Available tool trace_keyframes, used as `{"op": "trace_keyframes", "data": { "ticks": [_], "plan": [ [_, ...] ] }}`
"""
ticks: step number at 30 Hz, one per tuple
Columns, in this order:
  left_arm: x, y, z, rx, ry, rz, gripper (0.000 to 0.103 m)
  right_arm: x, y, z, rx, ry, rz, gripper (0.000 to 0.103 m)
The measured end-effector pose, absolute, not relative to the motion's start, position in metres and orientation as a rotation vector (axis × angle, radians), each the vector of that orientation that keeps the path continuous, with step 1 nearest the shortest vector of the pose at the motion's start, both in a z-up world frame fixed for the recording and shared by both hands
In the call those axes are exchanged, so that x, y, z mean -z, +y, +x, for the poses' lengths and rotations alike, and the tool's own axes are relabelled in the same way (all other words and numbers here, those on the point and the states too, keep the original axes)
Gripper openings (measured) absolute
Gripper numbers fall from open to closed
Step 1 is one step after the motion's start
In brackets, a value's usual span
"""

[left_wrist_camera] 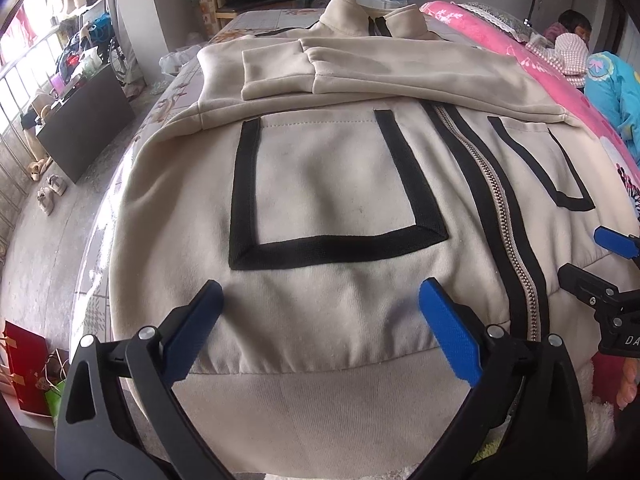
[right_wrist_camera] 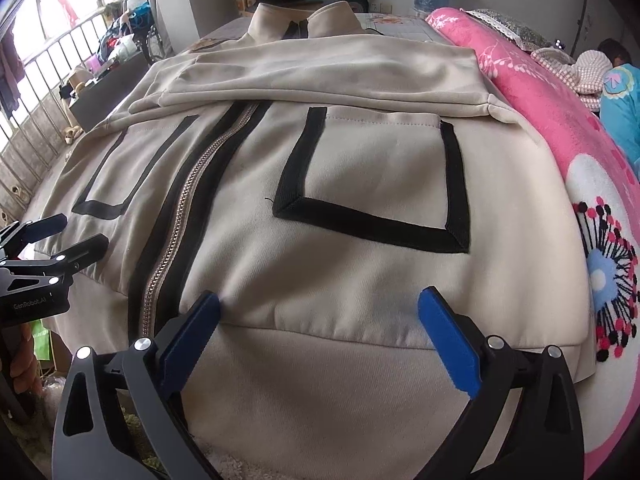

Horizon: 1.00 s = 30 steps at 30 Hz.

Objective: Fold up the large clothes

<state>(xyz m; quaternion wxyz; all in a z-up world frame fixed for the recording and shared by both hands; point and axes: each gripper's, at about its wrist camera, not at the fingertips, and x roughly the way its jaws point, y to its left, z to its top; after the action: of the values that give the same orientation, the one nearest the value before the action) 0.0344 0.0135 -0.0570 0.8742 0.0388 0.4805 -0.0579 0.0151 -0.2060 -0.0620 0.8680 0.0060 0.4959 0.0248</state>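
At the far left of the left wrist view a red gift bag (left_wrist_camera: pixel 22 368) stood on the floor beside the bed, its gold print too small to read. Right of it the left gripper (left_wrist_camera: pixel 322 294) hung over the hem band of the beige jacket (left_wrist_camera: pixel 340 176), its blue fingers (left_wrist_camera: pixel 450 332) spread wide with only flat cloth under the gap and nothing pinched. The jacket lay front up on the bed, zipper (left_wrist_camera: pixel 506 216) closed and flanked by black stripes, with a black-trimmed pocket (left_wrist_camera: pixel 332 188) on either side. Both sleeves were folded across the chest and the collar (left_wrist_camera: pixel 376 18) pointed to the far end. At that view's right edge the right gripper (left_wrist_camera: pixel 600 264) showed from the side, its body marked with letters cut off after "DA".

In the right wrist view the left gripper (right_wrist_camera: pixel 64 236) appeared at the left edge, its black body printed "GenRobot.AI". Further right, the right gripper (right_wrist_camera: pixel 320 300) hung over the hem on the other side of the zipper (right_wrist_camera: pixel 188 216), fingers (right_wrist_camera: pixel 448 344) equally wide apart and gripping nothing. Beside the jacket (right_wrist_camera: pixel 360 280) lay a pink floral blanket (right_wrist_camera: pixel 560 136), and a person (right_wrist_camera: pixel 618 80) lay at the far right. No label or brand could be read on the jacket itself.
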Motion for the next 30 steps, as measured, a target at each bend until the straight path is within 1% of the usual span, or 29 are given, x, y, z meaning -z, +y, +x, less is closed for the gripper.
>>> {"op": "trace_keyframes", "data": {
  "ticks": [7, 12, 15, 17, 19, 22, 25, 27, 30],
  "plan": [
    [0.057, 0.012, 0.038, 0.128, 1.016, 0.087, 0.095, 0.062, -0.206, 0.016, -0.053, 1.05, 0.02, 0.097],
    [0.057, 0.013, 0.038, 0.129, 0.997, 0.099, 0.096, 0.063, -0.207, 0.013, -0.066, 1.026, 0.006, 0.097],
    [0.055, 0.012, 0.043, 0.14, 1.041, 0.11, 0.096, 0.063, -0.206, 0.013, -0.081, 1.034, -0.011, 0.097],
    [0.049, 0.014, 0.047, 0.154, 1.054, 0.119, 0.096, 0.061, -0.209, 0.016, -0.1, 1.058, -0.01, 0.097],
    [0.032, 0.018, 0.048, 0.169, 1.012, 0.122, 0.096, 0.055, -0.213, 0.019, -0.113, 1.093, 0.016, 0.097],
    [-0.006, 0.027, 0.057, 0.202, 0.914, 0.127, 0.096, 0.024, -0.225, 0.024, -0.142, 1.033, 0.029, 0.097],
    [-0.039, 0.038, 0.084, 0.22, 0.846, 0.106, 0.096, -0.02, -0.244, 0.043, -0.168, 0.938, 0.011, 0.097],
    [-0.051, 0.044, 0.111, 0.236, 0.834, 0.059, 0.096, -0.046, -0.26, 0.065, -0.181, 0.879, 0.007, 0.097],
    [-0.056, 0.048, 0.156, 0.236, 0.821, 0.009, 0.095, -0.067, -0.284, 0.113, -0.186, 0.851, 0.016, 0.097]
  ]
}}
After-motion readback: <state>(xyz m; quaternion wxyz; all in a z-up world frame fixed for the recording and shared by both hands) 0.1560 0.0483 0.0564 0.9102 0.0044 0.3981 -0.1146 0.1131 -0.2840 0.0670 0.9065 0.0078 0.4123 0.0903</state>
